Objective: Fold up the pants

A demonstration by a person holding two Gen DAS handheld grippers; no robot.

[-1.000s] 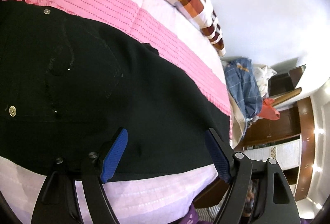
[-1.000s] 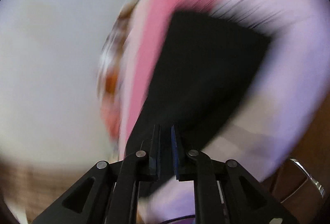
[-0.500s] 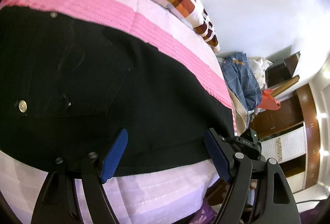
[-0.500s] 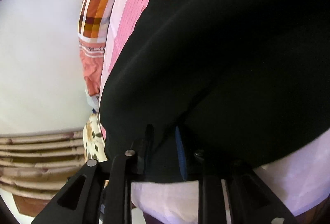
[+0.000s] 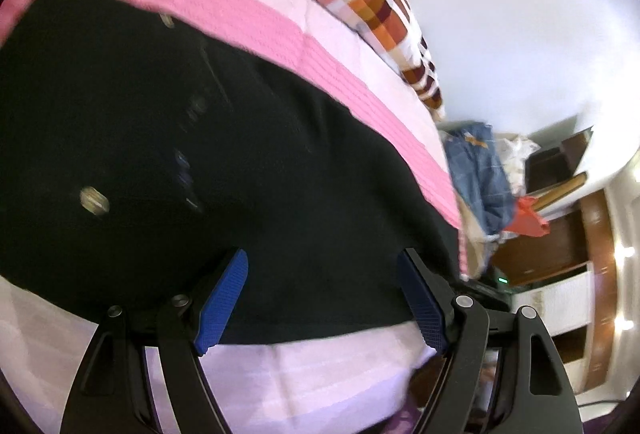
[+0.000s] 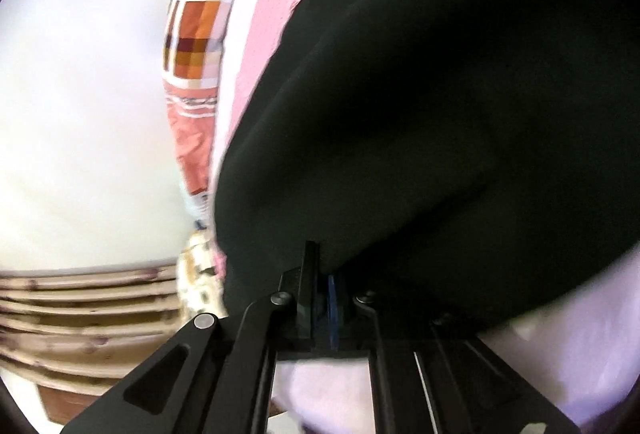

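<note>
Pants (image 5: 248,174), black, lie spread across the pink-striped bedspread (image 5: 248,14), filling the left wrist view from nine to three o'clock, with a patterned pillow (image 5: 384,6) at one o'clock. We judge the fold barely begun: in the right wrist view one edge of the cloth rises in a rounded flap, not yet laid over. Our left gripper (image 5: 320,298) hovers with jaws wide and empty at the near hem, while our right gripper (image 6: 320,282) is clamped on the pants' edge.

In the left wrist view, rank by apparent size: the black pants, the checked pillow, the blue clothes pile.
1. black pants
2. checked pillow
3. blue clothes pile
The pants lie nearest the camera, which enlarges them.
</note>
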